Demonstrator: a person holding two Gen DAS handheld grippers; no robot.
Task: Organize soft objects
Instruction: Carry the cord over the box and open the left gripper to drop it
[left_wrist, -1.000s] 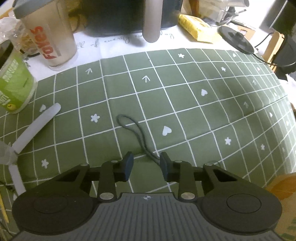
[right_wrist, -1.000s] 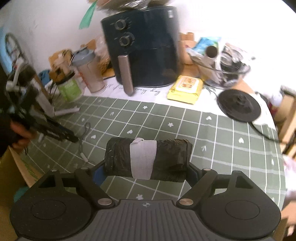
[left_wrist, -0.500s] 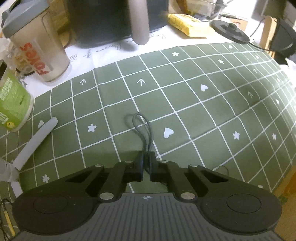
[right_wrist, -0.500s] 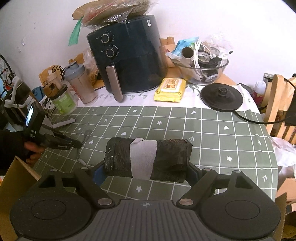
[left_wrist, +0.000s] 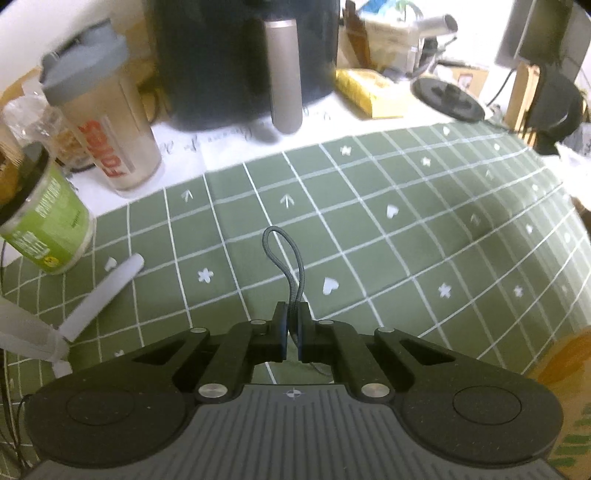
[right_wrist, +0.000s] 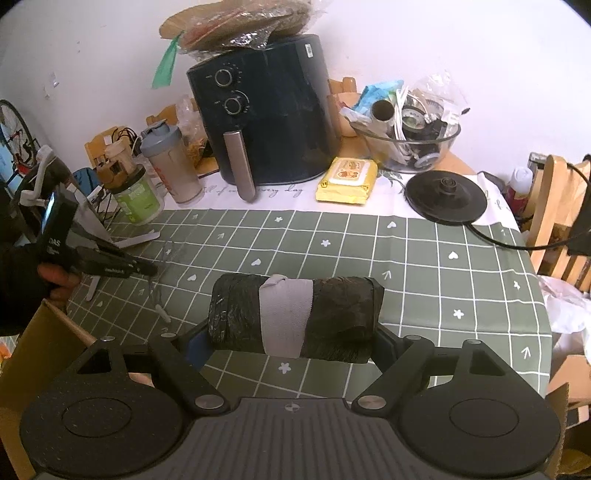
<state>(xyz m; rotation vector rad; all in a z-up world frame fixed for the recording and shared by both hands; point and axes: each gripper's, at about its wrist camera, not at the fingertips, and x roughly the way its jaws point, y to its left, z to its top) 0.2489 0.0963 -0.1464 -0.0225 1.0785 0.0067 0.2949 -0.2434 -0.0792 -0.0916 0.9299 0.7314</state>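
Note:
My left gripper (left_wrist: 291, 314) is shut on a dark grey braided cord (left_wrist: 284, 254) whose loop stands up above the green checked tablecloth (left_wrist: 406, 229). In the right wrist view the left gripper (right_wrist: 147, 267) is at the left, with the cord (right_wrist: 157, 291) hanging from it to the cloth. My right gripper (right_wrist: 291, 332) is shut on a black plastic roll (right_wrist: 340, 314) bound by a grey band (right_wrist: 286, 314), held above the cloth near its front edge.
At the back stand a dark air fryer (right_wrist: 262, 122), a shaker bottle (left_wrist: 103, 122), a green jar (left_wrist: 44, 221), a yellow wipes pack (right_wrist: 347, 181), a kettle base (right_wrist: 445, 195) and a glass bowl of clutter (right_wrist: 406, 140). A white stand foot (left_wrist: 99, 295) lies left. Cardboard box edges (right_wrist: 40, 350) border the table front.
My left gripper has shut on the cord and lifted it, so the loop now stands off the cloth. The right gripper has kept the roll and drawn back and up.

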